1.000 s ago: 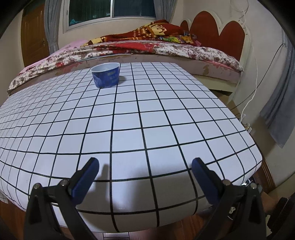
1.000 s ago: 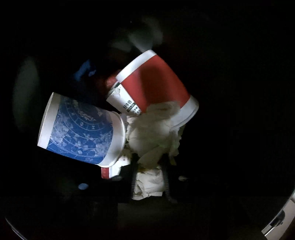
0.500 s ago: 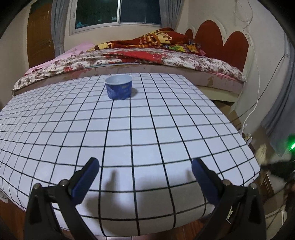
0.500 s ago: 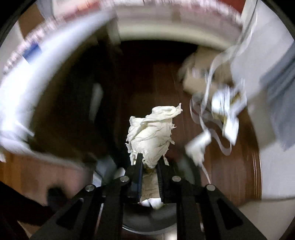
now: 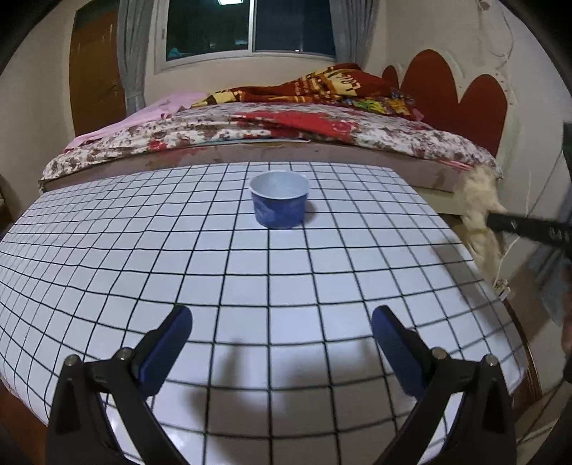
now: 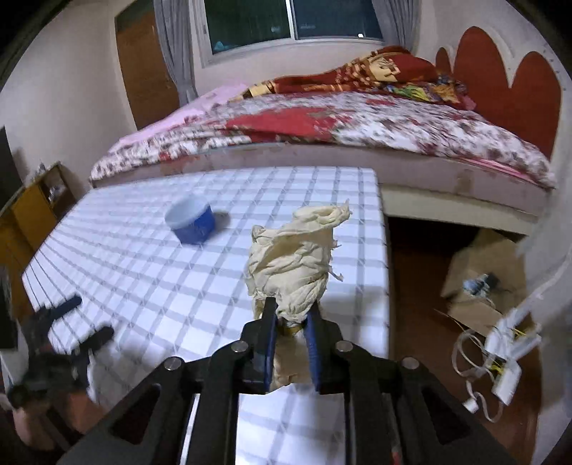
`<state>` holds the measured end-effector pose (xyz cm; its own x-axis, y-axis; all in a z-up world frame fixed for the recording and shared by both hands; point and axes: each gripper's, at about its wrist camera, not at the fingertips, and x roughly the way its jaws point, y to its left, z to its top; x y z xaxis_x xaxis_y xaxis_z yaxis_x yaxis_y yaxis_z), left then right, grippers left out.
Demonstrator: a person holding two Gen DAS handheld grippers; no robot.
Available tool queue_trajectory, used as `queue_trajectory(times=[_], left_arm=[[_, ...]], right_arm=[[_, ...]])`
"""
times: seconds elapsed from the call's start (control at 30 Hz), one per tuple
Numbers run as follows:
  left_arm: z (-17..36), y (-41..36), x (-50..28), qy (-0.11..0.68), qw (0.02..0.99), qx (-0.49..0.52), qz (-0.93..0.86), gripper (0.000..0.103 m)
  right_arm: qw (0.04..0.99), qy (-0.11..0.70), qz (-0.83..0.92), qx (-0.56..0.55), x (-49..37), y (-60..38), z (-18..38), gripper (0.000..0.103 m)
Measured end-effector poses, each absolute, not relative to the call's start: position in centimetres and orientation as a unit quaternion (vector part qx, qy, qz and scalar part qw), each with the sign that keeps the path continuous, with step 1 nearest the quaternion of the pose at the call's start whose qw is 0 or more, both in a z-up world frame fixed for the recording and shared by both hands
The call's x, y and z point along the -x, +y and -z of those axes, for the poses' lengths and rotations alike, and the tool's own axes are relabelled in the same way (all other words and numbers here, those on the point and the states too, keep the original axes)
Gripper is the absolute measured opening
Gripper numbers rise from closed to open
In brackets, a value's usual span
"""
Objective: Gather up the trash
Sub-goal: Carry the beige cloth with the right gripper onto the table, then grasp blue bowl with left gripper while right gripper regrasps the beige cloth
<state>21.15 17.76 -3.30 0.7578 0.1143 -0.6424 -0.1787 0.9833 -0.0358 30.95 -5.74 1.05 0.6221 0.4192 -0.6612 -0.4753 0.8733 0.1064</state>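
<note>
Left wrist view: at the far left a brown wooden door (image 5: 94,68) stands beside grey curtains (image 5: 132,53) and a dark window (image 5: 250,25). Below them the grid-patterned counter (image 5: 178,257) spreads across the picture, white with black lines. The left gripper (image 5: 280,320) hovers over its near edge with its jaws spread wide and nothing between them; its blue pads (image 5: 166,348) cast soft shadows on the cloth. Toward the far middle of the counter a blue paper cup (image 5: 279,198) stands upright with its open mouth up. Behind the counter lies a bed (image 5: 286,136) with a flowered cover and a red patterned blanket (image 5: 336,86), its red scalloped headboard (image 5: 461,93) against the wall at the right. Off the counter's right edge a crumpled wad of pale tissue (image 5: 481,207) shows, with a black finger of the right gripper (image 5: 500,223) against it.

Right wrist view: low at the left, blurred, the left gripper (image 6: 84,320) shows over the counter's (image 6: 150,286) corner. The cup (image 6: 193,220) sits toward the counter's far side. In the middle the right gripper (image 6: 290,323) holds the tissue wad (image 6: 291,264) upright above the counter's right part; its jaws have just been opening a little, yet the pads (image 6: 269,334) press on the wad's lower end, which bulges between them. At the right, on the dark wooden floor (image 6: 422,286), are a cardboard box (image 6: 482,272) and a white power strip (image 6: 511,361) with coiled cables.
</note>
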Motion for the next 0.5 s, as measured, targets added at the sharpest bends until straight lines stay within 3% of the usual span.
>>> queue_trajectory(times=[0.03, 0.07, 0.5], left_arm=[[3.3, 18.0, -21.4, 0.34, 0.936, 0.049, -0.08, 0.101], [3.3, 18.3, -21.7, 0.339, 0.936, 0.051, -0.082, 0.101], [3.4, 19.5, -25.9, 0.331, 0.939, 0.055, -0.072, 0.1]], right_arm=[[0.902, 0.358, -0.238, 0.047, -31.4, -5.0, -0.7, 0.078], [0.909, 0.35, -0.218, 0.055, -31.8, -4.8, -0.5, 0.084], [0.896, 0.371, -0.226, 0.089, -33.5, -2.5, 1.8, 0.084]])
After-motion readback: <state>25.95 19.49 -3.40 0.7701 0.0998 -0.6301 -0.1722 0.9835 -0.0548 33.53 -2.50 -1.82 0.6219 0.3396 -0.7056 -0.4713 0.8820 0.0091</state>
